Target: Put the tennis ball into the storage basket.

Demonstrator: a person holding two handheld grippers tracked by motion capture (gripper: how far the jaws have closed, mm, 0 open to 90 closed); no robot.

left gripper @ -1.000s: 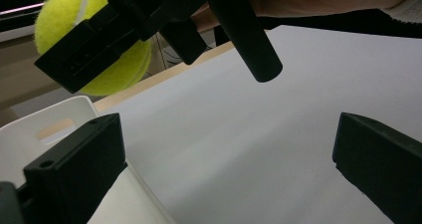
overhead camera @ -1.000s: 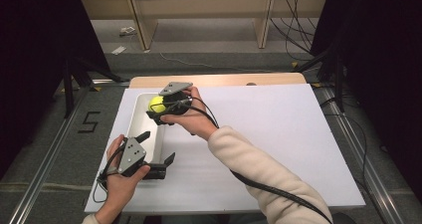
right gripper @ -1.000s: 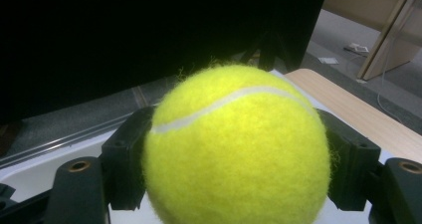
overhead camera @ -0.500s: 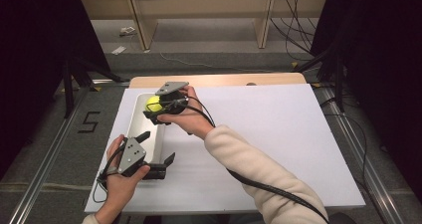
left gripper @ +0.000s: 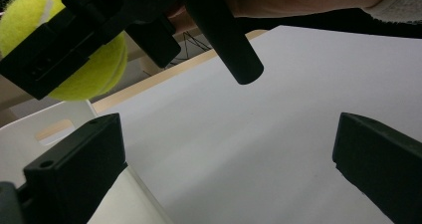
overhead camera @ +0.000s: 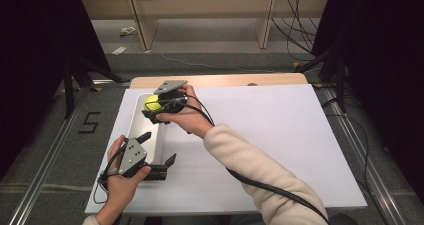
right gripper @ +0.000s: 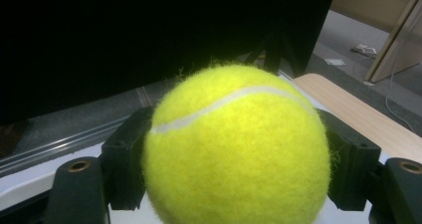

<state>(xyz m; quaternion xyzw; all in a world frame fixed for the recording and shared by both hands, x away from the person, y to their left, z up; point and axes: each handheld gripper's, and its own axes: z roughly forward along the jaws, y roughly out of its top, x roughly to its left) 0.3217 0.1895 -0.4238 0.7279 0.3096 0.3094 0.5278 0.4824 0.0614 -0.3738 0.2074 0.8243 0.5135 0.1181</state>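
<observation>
- The right tool [overhead camera: 154,106] is closed on a yellow tennis ball [overhead camera: 151,103], one jaw on each side of its widest girth; the right gripper view shows the ball [right gripper: 234,149] wedged squarely between both black jaws.
- The ball hangs above the far end of a long white tray [overhead camera: 136,127], at about 10 o'clock on the white worktop [overhead camera: 280,135]; whether it touches the tray floor cannot be told from these views.
- The left tool [overhead camera: 157,157] has its jaws spread wide with nothing between them. It sits at about 8 o'clock, by the tray's near end; in the left gripper view one jaw is close against the tray's rim [left gripper: 59,119].
- Handling, as a judgement: the ball is light, springy and felt-covered, so it grips well and won't crack, but it gives a little under pressure and will roll or bounce once let go.
- The best hold is across the middle, as now; a grip nearer the top or bottom could squeeze it out of the jaws.
- A low release inside the tray walls should stop it running off.
</observation>
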